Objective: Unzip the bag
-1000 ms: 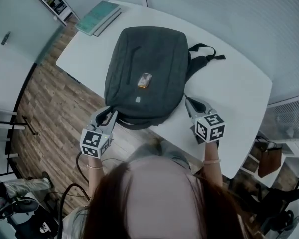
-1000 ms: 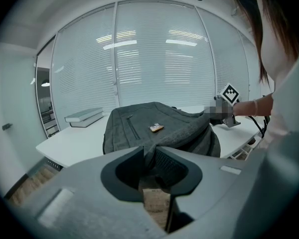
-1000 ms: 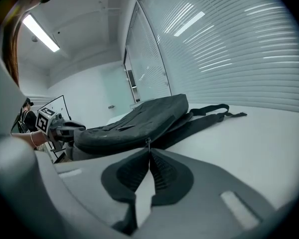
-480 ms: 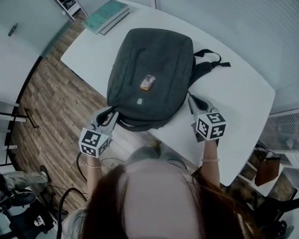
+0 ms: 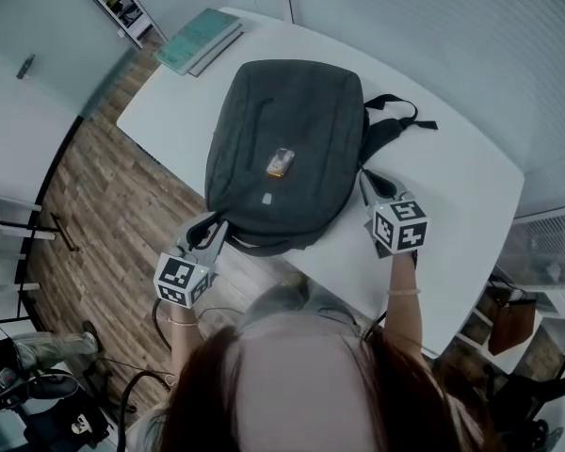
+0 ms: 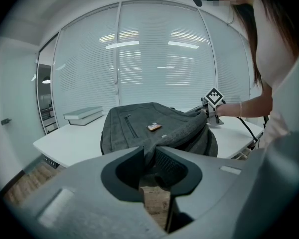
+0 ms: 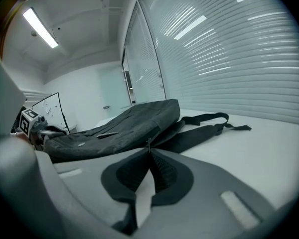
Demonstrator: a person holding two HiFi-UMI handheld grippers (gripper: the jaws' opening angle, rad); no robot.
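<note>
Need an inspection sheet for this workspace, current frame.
Surface: white table.
Job's things: grey backpack lying flat, straps trailing right.
Clutter: books at far corner.
Grippers: left hand-held gripper shut on backpack's near corner; right hand-held gripper shut on zip pull.
Cables: black cable hangs from right hand-held gripper.
Surroundings: wood floor, window blinds.

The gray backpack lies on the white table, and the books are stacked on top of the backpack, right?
Not quite. The backpack does lie on the white table, but the books sit on the table's far corner, apart from it. The head view shows this.
</note>
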